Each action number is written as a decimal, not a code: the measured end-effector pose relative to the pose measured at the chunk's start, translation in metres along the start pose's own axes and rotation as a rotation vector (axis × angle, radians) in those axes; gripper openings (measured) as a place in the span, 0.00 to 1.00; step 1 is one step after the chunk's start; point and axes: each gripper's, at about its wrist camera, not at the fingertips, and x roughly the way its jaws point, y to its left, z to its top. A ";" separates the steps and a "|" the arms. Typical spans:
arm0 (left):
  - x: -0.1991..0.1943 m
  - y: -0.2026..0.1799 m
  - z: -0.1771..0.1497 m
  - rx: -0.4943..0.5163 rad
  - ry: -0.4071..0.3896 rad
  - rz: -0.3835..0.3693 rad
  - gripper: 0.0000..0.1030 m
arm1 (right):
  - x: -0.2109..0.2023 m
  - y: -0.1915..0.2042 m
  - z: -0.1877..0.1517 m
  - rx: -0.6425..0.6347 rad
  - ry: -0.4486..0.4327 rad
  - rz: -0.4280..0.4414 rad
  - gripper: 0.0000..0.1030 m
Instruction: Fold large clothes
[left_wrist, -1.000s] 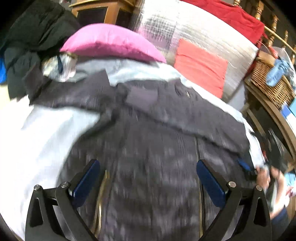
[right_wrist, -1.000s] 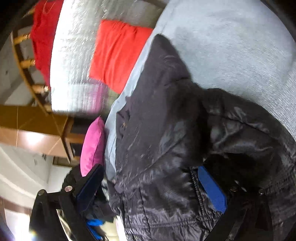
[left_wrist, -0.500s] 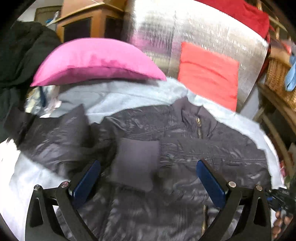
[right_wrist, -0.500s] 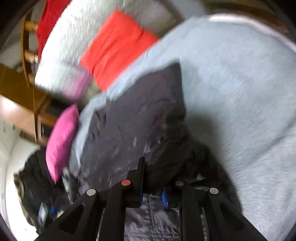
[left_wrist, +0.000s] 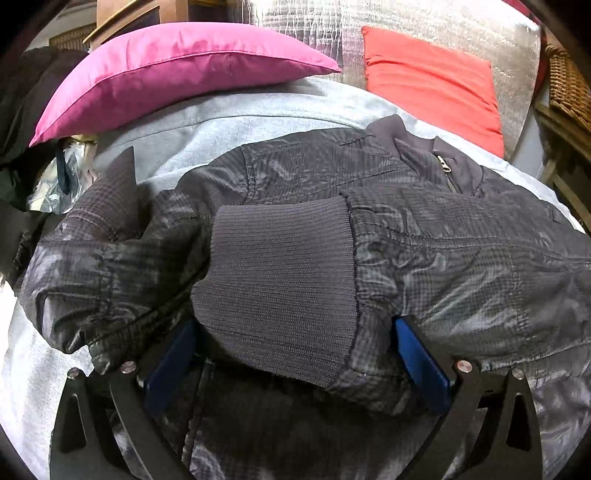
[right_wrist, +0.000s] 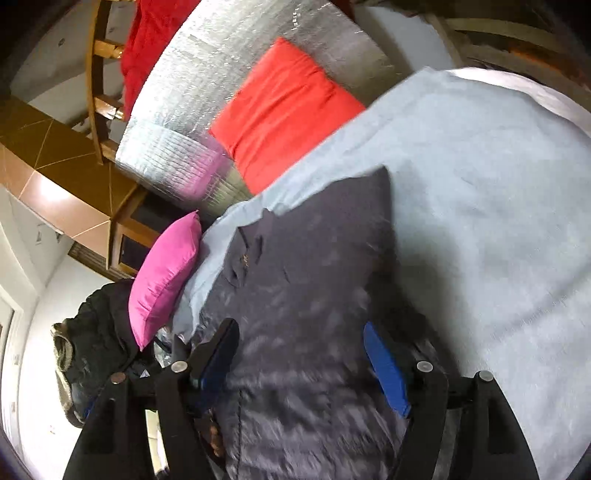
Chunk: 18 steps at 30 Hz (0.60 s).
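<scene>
Sleeve now folded across the jacket's chest; right gripper has opened.
The left gripper (left_wrist: 295, 354), jaws spread, reaches low under the ribbed cuff (left_wrist: 277, 288). The right gripper (right_wrist: 303, 362) hovers open above the dark jacket (right_wrist: 306, 295), which lies by the grey bedspread's (right_wrist: 480, 184) pillow-side edge.

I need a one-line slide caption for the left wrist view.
Open left claw straddles the ribbed cuff of a dark jacket on a grey bed.

L tool (left_wrist: 291, 354) tips hidden under jacket (left_wrist: 461, 258) cuff; R view blurred.
</scene>
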 end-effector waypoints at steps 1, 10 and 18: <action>0.000 0.001 0.000 -0.003 -0.001 -0.003 1.00 | 0.010 0.001 0.002 -0.006 0.029 0.034 0.71; 0.002 0.003 0.000 -0.007 -0.009 -0.010 1.00 | 0.013 0.009 -0.019 -0.103 -0.004 -0.182 0.66; -0.064 0.030 0.002 0.050 -0.040 -0.069 1.00 | -0.001 0.071 -0.112 -0.392 -0.007 -0.272 0.79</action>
